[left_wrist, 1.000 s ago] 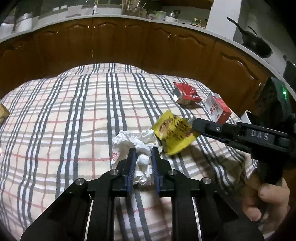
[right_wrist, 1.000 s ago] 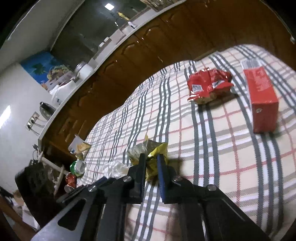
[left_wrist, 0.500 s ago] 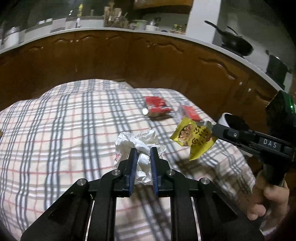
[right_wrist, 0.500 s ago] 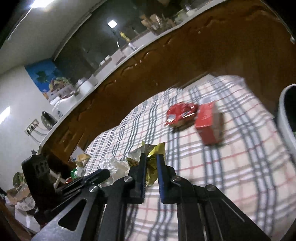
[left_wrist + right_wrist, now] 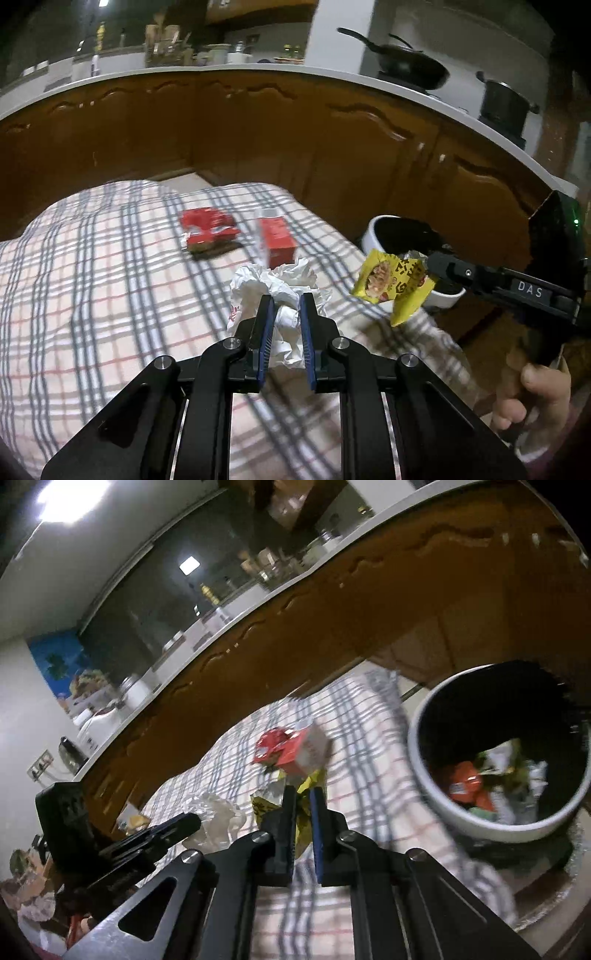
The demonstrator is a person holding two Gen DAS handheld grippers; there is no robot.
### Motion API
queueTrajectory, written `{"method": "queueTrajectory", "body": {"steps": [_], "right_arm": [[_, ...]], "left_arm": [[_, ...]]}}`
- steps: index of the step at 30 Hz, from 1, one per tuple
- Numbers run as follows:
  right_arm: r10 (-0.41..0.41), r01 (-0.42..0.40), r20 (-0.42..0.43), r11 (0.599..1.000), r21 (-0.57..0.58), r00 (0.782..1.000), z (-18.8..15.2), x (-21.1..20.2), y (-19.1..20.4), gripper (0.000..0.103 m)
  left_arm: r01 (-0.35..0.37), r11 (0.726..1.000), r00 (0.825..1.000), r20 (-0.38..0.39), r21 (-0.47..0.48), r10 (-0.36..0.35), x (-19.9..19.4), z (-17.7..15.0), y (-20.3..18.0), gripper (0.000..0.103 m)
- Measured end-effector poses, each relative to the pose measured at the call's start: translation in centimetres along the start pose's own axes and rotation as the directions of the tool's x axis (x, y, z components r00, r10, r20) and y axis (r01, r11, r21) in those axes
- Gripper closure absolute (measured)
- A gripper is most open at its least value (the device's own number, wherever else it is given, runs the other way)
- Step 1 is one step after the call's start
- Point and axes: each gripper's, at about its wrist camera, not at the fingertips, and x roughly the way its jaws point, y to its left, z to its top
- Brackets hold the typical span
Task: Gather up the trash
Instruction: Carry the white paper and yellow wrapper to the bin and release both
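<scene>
- The person is carrying two pieces of trash at once toward the white bin (image 5: pixel 436 794), which is standing just past the right edge of the plaid-covered counter (image 5: pixel 92 295); judged from the frames, this is the transport step, with dropping still to come.
- The left gripper (image 5: pixel 287 306) is clamping a crumpled white paper wad (image 5: pixel 273 284); its fingers (image 5: pixel 266 325) are nearly closed, the pads pressing into the paper from both sides, and the wad is hanging above the cloth.
- Beyond it, a red snack bag (image 5: pixel 207 229) and a red carton (image 5: pixel 277 240) are lying side by side on the counter, uncollected.
- The right gripper (image 5: pixel 301 805) is pinching a yellow snack wrapper (image 5: pixel 391 284); its fingers have just been closing tighter, with the wrapper between them, and are almost shut on the thin foil.
- From the left wrist view, the wrapper is hanging at the near rim of the bin, not yet clearly over the opening.
- The bin is already holding other wrappers at its bottom.
- The next move probably calls for bringing each gripper over the bin's mouth, then opening the fingers so the light pieces fall inside rather than on the rim.
</scene>
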Motion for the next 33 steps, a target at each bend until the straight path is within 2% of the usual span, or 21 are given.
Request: {"method": "queueTrajectory", "body": {"steps": [3,7,21,27,33], "right_arm": [[-0.029,0.029,0.029,1.000,0.009,0.999,0.4,-1.6,-1.1,0.102],[-0.064,0.063,0.057,0.998,0.017,0.996,1.0,-2.9,-2.3,0.102],[-0.100,0.096,0.115,0.995,0.036,0.988,2.8,-5.1,-5.1,0.103],[-0.137,0.131,0.150,0.990,0.045,0.979,4.7,-5.9,-6.6,0.103],[-0.184,0.176,0.145,0.982,0.067,0.972,6.2,-5.4,-8.8,0.103]], "left_arm": [[0.026,1.000,1.000,-0.002,0.017,-0.026,0.6,0.6,-1.3,0.090],[0.055,0.998,0.998,-0.006,0.036,-0.055,1.6,1.1,-3.2,0.090],[0.123,0.988,0.992,-0.010,0.092,-0.123,3.7,3.9,-7.8,0.090],[0.172,0.976,0.985,-0.032,0.130,-0.169,6.0,6.0,-10.7,0.090],[0.210,0.966,0.977,-0.073,0.150,-0.201,8.9,7.5,-13.3,0.090]]}}
